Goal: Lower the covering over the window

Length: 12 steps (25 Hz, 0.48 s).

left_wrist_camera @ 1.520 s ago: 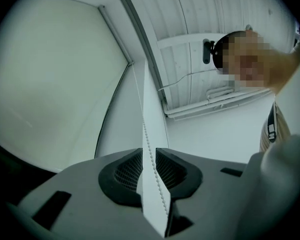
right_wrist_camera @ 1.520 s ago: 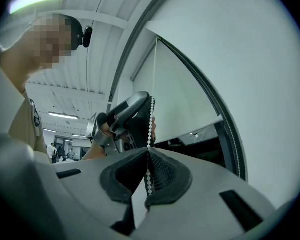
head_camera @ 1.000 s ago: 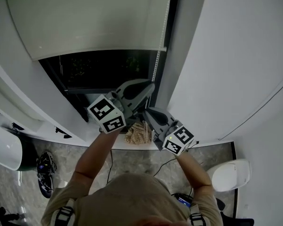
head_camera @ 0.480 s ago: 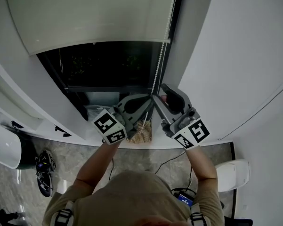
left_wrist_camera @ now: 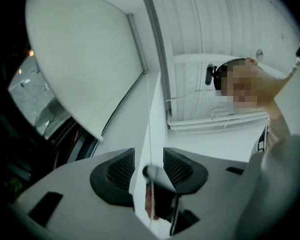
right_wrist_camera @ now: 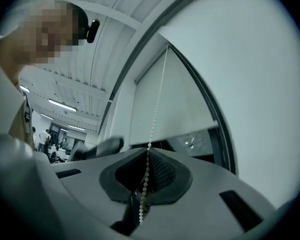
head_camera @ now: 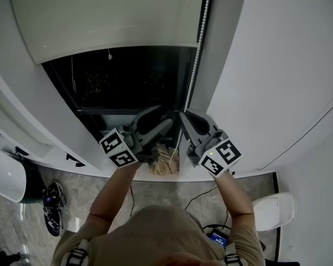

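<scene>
A pale roller blind (head_camera: 111, 15) covers the upper part of the dark window (head_camera: 133, 76); its bottom bar hangs partway down. The white bead chain (head_camera: 196, 54) runs down the window's right side. My right gripper (head_camera: 184, 115) has just been closing and is shut on the bead chain (right_wrist_camera: 157, 109), which passes between its dark pads (right_wrist_camera: 164, 176). My left gripper (head_camera: 169, 119) sits just left of it. Its jaws have just been opening and stand apart, with a thin cord (left_wrist_camera: 150, 109) running untouched between the pads (left_wrist_camera: 120, 171). The blind (left_wrist_camera: 85, 59) shows above them.
A beige woven thing (head_camera: 163, 159) lies on the white sill (head_camera: 133, 170) under the grippers. A white wall (head_camera: 277, 65) stands close on the right. On the floor are a white rounded object (head_camera: 5, 173) at left, another (head_camera: 274, 209) at right, and cables.
The right gripper rose from below the left one to the chain, opened, then closed on it. The left gripper let go of the chain and dropped a little to the left.
</scene>
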### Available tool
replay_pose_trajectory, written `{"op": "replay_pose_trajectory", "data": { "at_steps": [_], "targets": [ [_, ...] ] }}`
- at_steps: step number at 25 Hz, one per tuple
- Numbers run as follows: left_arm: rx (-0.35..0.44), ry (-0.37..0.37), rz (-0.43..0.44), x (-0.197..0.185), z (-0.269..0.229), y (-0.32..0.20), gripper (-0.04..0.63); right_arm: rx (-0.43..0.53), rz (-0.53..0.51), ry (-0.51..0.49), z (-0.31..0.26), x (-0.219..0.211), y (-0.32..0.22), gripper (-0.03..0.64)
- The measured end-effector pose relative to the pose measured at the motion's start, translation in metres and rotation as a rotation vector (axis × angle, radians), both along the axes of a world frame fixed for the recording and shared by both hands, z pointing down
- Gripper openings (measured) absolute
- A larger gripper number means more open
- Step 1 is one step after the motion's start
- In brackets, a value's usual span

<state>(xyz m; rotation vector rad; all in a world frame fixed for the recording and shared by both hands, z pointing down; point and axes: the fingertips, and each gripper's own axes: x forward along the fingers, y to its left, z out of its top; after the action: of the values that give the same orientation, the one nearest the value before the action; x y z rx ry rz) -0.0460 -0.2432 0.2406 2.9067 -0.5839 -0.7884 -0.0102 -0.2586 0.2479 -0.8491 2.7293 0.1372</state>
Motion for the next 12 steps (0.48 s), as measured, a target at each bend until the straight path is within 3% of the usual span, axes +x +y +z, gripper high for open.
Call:
{"op": "replay_pose_trajectory", "data": {
  "at_steps": [1,3,6,8,12],
  "targets": [
    [0.040,-0.026,-0.024,0.003,-0.016,-0.003,0.167,-0.036,-0.015,0.019,0.017,-0.002,0.002,0.015],
    [0.121,-0.152,-0.080,0.025,-0.040,-0.007,0.170,-0.067,-0.039,0.023,0.035,-0.004,0.010,0.015],
    [0.167,-0.278,-0.097,0.052,-0.054,-0.015,0.170,-0.049,-0.062,0.004,0.034,-0.009,0.021,0.015],
    [0.141,-0.273,-0.054,0.058,-0.053,-0.017,0.041,-0.039,-0.068,0.009,0.034,-0.012,0.024,0.015],
    [0.099,-0.242,-0.040,0.057,-0.040,-0.009,0.018,-0.041,-0.082,0.069,0.046,-0.010,0.032,0.017]
  ]
}}
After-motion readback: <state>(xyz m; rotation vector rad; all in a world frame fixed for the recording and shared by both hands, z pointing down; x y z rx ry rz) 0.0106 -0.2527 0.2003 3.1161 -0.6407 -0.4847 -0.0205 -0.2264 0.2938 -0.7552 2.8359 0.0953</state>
